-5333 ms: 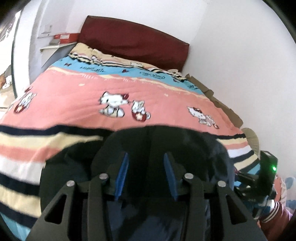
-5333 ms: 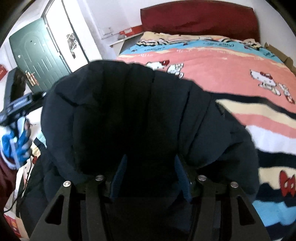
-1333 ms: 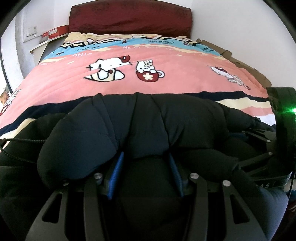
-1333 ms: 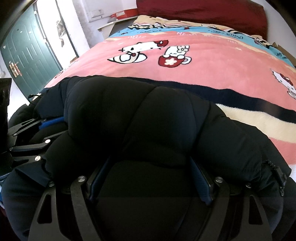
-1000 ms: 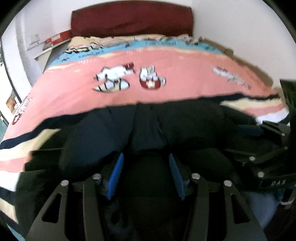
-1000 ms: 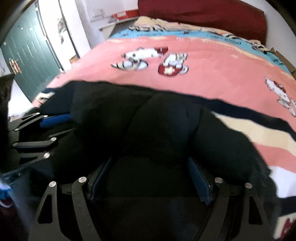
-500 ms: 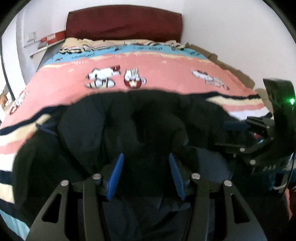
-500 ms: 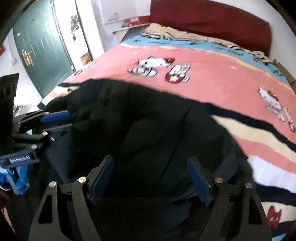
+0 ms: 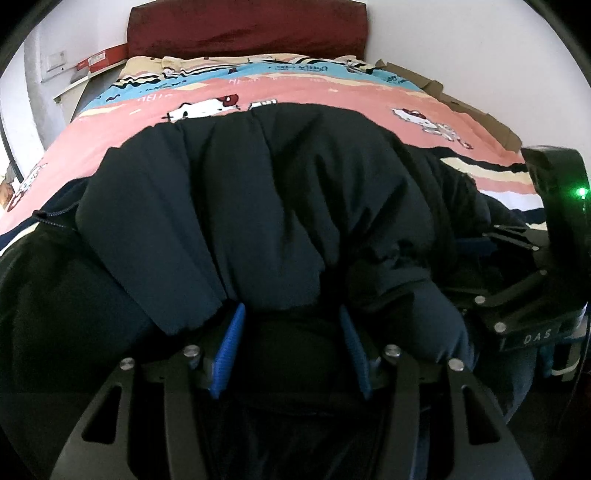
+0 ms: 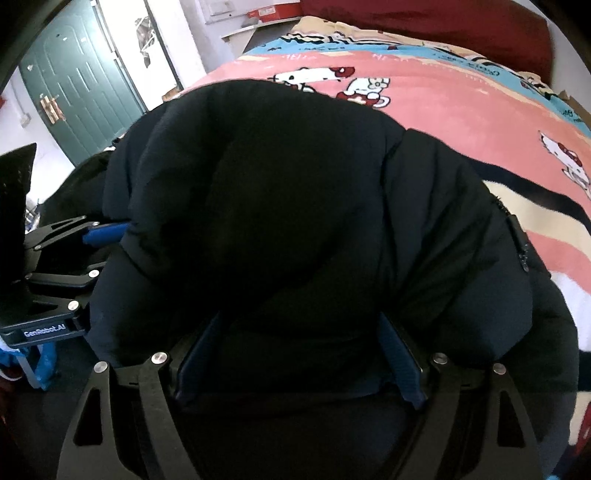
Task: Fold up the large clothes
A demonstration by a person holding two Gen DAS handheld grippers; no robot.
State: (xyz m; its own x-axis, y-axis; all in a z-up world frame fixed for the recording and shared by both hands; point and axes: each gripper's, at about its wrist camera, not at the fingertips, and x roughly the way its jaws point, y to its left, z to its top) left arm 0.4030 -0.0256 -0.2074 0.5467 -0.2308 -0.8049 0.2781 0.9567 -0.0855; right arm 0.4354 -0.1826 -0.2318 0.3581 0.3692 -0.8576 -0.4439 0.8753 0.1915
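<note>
A bulky, dark navy quilted puffer jacket (image 9: 280, 206) fills the near field of both wrist views, its padded panels bunched into soft rounded folds with stitched seams running away from the cameras. The left gripper (image 9: 291, 347) has its blue-padded fingers (image 9: 231, 341) set at moderate width with a thick wad of the jacket clamped between them. The right gripper (image 10: 299, 354) holds another wad of the same jacket, its blue fingers (image 10: 400, 363) spread wider around the padding. In the right wrist view a zipper edge (image 10: 519, 240) runs down the jacket's right side. Each gripper shows at the edge of the other's view, close alongside, with jacket fabric between them.

Beyond the grippers, the jacket rests on a bed covered by a pink fleece blanket with cartoon cat prints and cream, navy and blue stripes (image 9: 332, 92). Farther ahead stands a dark red padded headboard (image 9: 247, 29) against a white wall (image 9: 461, 44). Left of the right gripper is a green panelled door (image 10: 81, 88).
</note>
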